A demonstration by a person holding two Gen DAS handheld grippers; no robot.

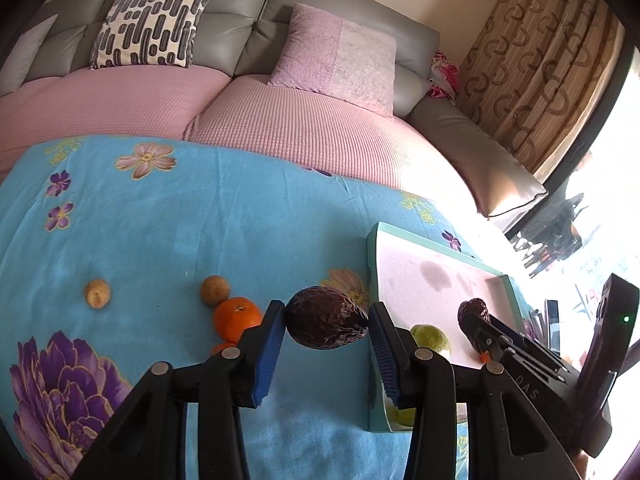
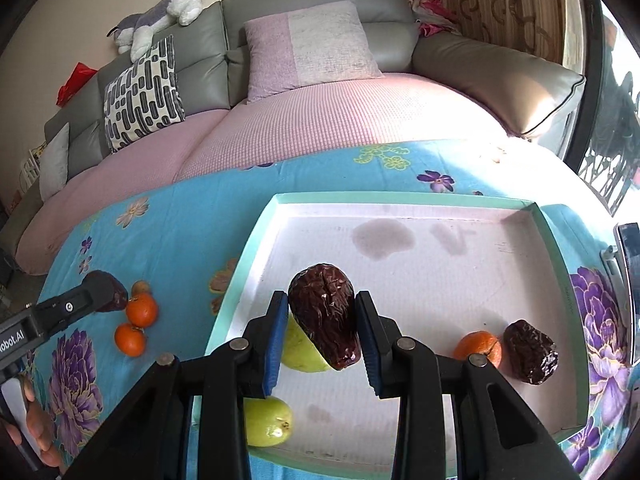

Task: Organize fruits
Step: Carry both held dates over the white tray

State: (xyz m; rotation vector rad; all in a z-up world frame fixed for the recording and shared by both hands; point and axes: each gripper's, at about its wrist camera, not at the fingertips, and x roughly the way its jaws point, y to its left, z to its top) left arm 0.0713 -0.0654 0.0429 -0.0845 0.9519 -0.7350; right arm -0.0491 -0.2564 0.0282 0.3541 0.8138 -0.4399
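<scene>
Right wrist view: your right gripper point(image 2: 322, 332) is clamped on a dark wrinkled date point(image 2: 325, 316), pinched across its middle by the blue pads point(image 2: 277, 340), and it hangs over the near-left part of the pink tray point(image 2: 256, 240), above a green pear point(image 2: 302, 350). Judging by its shrivelled, glossy skin, the fruit is light, soft and probably a bit tacky, so a gentle squeeze across the widest part should be enough; press harder and you may dent it. In the tray there are also a second green pear point(image 2: 268, 420), a tangerine point(image 2: 478, 348) and another date point(image 2: 530, 352) lying just beside it. Your left gripper point(image 1: 326, 330) likewise holds a date point(image 1: 326, 322) across its belly, above the blue flowered cloth point(image 1: 160, 220), just short of the tray's left rim. Two tangerines point(image 1: 236, 318) and two small brown fruits point(image 1: 215, 290) are on the cloth, not yet in the tray. Beyond lies a sofa point(image 1: 320, 132) with cushions.
</scene>
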